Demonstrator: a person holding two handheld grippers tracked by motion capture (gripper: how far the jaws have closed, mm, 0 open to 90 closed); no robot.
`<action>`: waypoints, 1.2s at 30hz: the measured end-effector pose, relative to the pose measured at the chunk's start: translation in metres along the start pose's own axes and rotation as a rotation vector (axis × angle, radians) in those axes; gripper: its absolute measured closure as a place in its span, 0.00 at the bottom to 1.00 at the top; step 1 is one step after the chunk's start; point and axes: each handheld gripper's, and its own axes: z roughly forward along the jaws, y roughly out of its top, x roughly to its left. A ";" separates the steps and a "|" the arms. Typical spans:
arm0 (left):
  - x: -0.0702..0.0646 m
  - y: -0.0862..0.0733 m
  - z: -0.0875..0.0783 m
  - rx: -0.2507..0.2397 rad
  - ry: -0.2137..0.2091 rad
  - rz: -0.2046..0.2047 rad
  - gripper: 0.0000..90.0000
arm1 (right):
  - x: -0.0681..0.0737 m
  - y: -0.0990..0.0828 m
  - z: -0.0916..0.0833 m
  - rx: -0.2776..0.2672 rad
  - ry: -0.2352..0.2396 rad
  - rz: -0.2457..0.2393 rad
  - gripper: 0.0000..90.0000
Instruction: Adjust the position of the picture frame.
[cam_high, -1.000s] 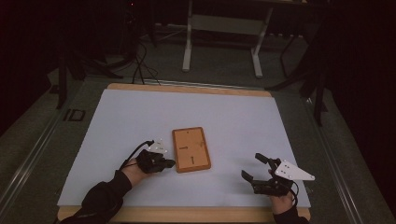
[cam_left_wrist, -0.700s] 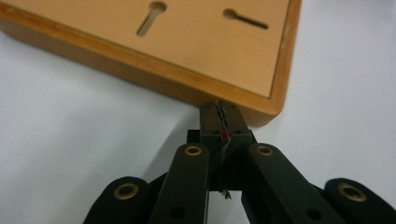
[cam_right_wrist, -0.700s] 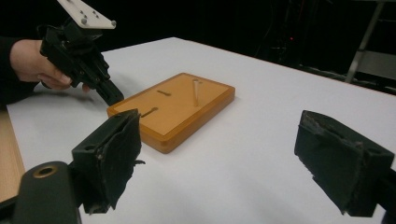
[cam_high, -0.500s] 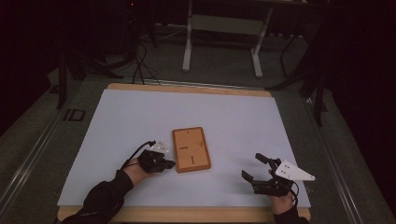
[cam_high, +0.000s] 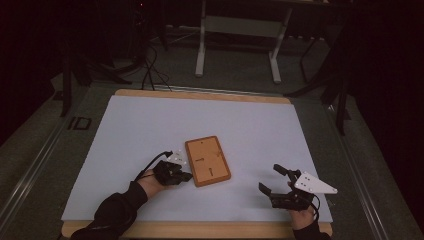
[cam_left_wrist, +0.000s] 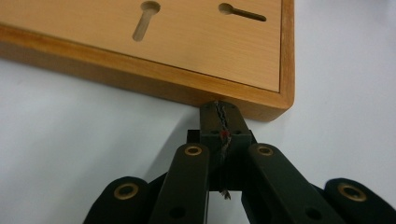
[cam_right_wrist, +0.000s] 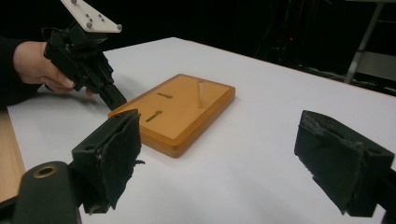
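Wooden board (cam_high: 207, 160), one only, is lying flat mid-table in the high view, white sheet (cam_high: 125, 130) open all round; my left gripper (cam_high: 186, 176) is touching its near edge. Left gripper view: my jaws are pressed together, tips against the board's corner, two keyhole slots (cam_left_wrist: 145, 17) ahead. Right gripper view: my right gripper (cam_right_wrist: 233, 154) is gaping wide, well apart from the board.

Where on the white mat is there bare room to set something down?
The whole far half of the white mat, beyond the wooden board, is bare, as is the stretch between the board and the right claw. It is crowded only at the board's left edge, where the shut left claw meets it.
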 end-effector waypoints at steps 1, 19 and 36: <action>-0.001 0.001 0.001 -0.003 -0.001 0.000 1.00 | 0.000 0.000 0.000 0.000 0.000 0.000 0.16; -0.021 0.037 0.035 0.017 -0.058 0.063 1.00 | 0.000 0.000 -0.001 -0.004 0.003 -0.001 0.16; 0.009 0.063 0.010 -0.061 0.047 0.030 1.00 | -0.001 0.000 -0.001 -0.006 0.008 0.004 0.16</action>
